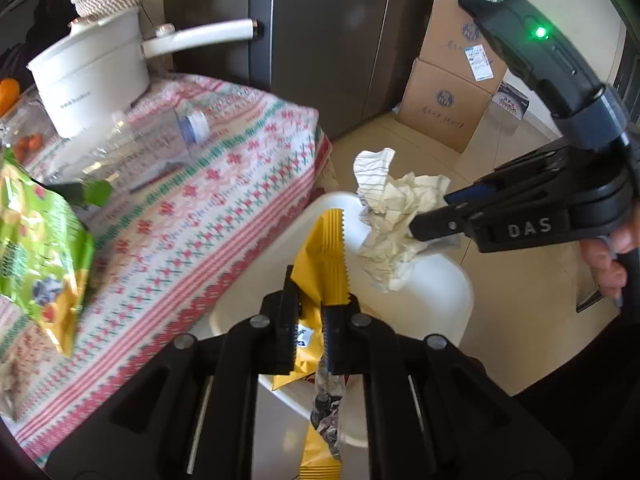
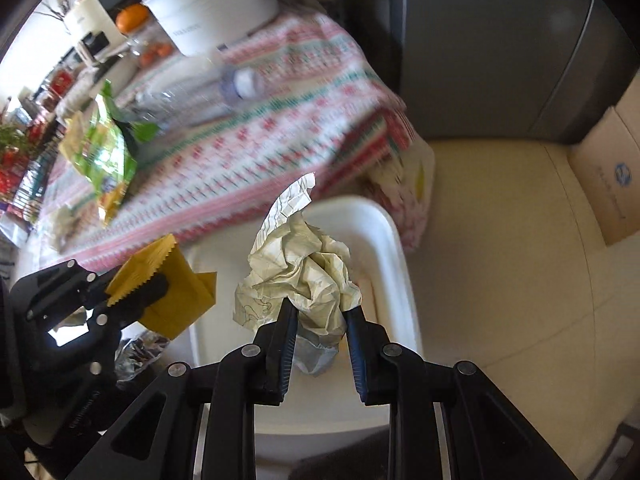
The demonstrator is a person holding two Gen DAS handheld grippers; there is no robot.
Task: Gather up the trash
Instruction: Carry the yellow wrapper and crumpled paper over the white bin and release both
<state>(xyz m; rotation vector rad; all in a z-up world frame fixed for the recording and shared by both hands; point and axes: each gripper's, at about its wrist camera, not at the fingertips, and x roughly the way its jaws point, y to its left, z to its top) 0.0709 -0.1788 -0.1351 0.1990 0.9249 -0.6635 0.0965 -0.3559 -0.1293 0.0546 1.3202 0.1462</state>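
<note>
Fingers (image 1: 334, 322) of the left gripper (image 1: 311, 334) clench a yellow wrapper (image 1: 324, 248); the right gripper (image 2: 320, 344) grasps crumpled paper (image 2: 296, 276), both above a white bin (image 2: 384, 240) right of the desk (image 1: 192, 216).

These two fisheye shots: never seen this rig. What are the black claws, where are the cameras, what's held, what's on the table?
No robot arm here. A person holds a two-finger claw in each hand, and each claw carries a camera looking along its fingers.

Left wrist view: the left claw is shut on a yellow wrapper. The right claw shows at the right edge, with the person's hand behind it.

Right wrist view: the right claw grips crumpled paper.

Both hang above a white bin beside the table.

On the patterned tablecloth lie a clear bottle, a green snack bag and a white pot.
</note>
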